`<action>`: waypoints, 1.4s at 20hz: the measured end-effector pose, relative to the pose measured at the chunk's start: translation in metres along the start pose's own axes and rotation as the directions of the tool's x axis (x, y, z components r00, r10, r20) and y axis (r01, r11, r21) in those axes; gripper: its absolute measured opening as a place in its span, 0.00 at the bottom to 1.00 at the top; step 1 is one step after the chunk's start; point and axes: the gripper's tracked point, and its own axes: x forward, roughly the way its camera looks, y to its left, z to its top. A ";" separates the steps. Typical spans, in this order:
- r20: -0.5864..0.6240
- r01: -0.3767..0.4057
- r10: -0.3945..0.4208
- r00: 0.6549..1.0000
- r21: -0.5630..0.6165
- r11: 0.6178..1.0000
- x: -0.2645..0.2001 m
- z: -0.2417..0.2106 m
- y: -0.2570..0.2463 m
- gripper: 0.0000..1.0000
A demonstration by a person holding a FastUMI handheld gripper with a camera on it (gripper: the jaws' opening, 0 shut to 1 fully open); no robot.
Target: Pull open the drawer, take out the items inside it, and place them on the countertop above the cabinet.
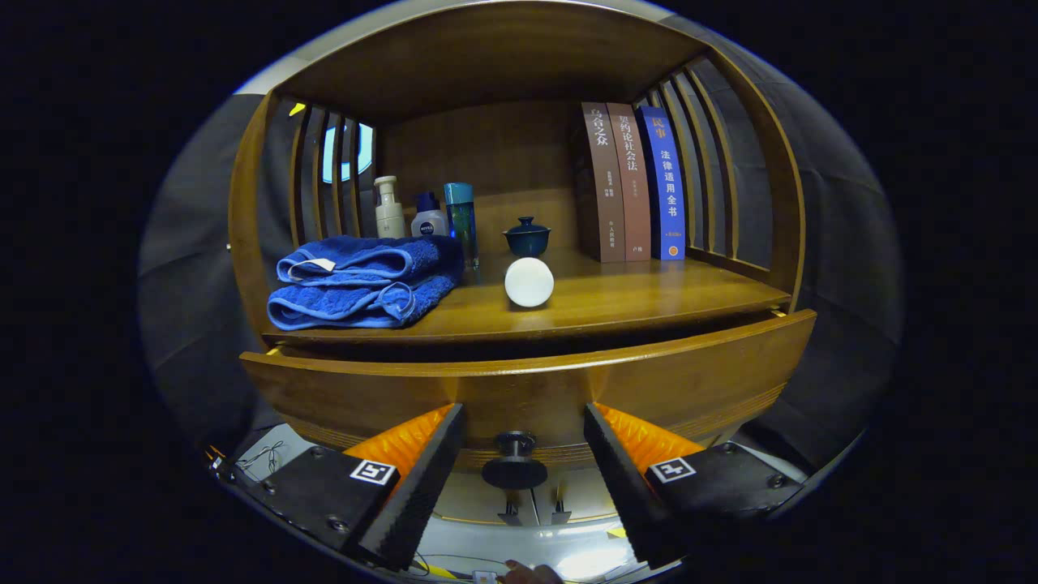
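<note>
The wooden drawer front point(689, 377) stands out a little from the cabinet, with a dark gap along its top. Its black round knob point(515, 462) sits between my two fingers, with space on either side. My gripper point(523, 434) is open; the black pads with orange backs point(430, 454) flank the knob without touching it. Above the drawer is the wooden countertop point(649, 296). The inside of the drawer is hidden.
On the countertop lie a folded blue towel point(361, 284), three bottles point(422, 215) behind it, a white round object point(529, 282), a dark lidded cup point(527, 237) and three upright books point(636, 182). Slatted wooden sides close in the shelf left and right.
</note>
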 end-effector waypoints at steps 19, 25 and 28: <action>0.055 0.003 0.001 0.998 -0.062 0.998 0.004 0.039 0.003 0.98; 0.198 -0.029 0.048 0.979 -0.097 0.995 -0.053 0.137 0.025 0.99; 0.278 -0.036 0.066 0.958 -0.113 0.993 -0.107 0.196 0.036 0.98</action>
